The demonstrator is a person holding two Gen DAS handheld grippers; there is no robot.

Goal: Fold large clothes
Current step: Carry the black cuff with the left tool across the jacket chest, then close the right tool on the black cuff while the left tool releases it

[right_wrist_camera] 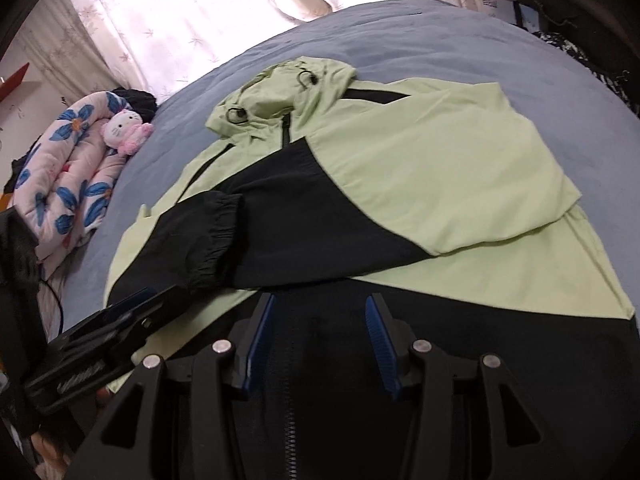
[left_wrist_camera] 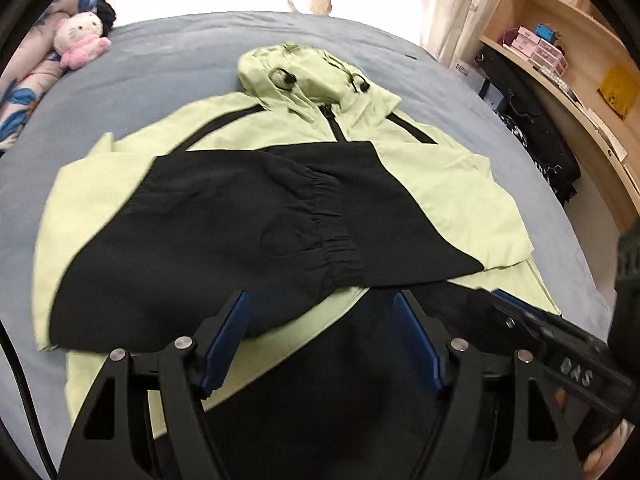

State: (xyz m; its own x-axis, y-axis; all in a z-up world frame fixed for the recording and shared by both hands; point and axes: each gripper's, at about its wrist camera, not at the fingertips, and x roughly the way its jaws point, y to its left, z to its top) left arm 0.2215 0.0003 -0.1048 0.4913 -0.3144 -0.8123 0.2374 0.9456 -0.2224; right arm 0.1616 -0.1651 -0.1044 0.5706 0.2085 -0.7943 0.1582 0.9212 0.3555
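Two grippers hang over a light green and black jacket (left_wrist_camera: 440,184) that lies spread on a bed with a blue-grey sheet (left_wrist_camera: 168,64). The jacket lies face up, its hood (left_wrist_camera: 296,68) at the far end and its black zipper running down the middle. Both sleeves are folded across the chest: the sleeve (right_wrist_camera: 420,152) on the right side of the pictures lies over the body, and the black end of the other sleeve, with its gathered cuff (left_wrist_camera: 332,236), lies on top of it.

In the left wrist view, the left gripper (left_wrist_camera: 320,336) has its jaws wide apart, above the lower black part of the jacket. Nothing is between its blue pads (left_wrist_camera: 228,336), and they do not press on the cloth. The right gripper (right_wrist_camera: 318,340) also stands with its jaws apart, somewhat narrower, over the black hem and the zipper; its pads hold nothing either. Each gripper shows at the edge of the other camera's picture, so they are close beside each other at the near end of the jacket.

At the far left corner of the bed there are a white and pink plush toy (left_wrist_camera: 80,40) and a rolled quilt (right_wrist_camera: 68,160) with blue flowers. Wooden shelves (left_wrist_camera: 560,52) stand at the right of the bed.
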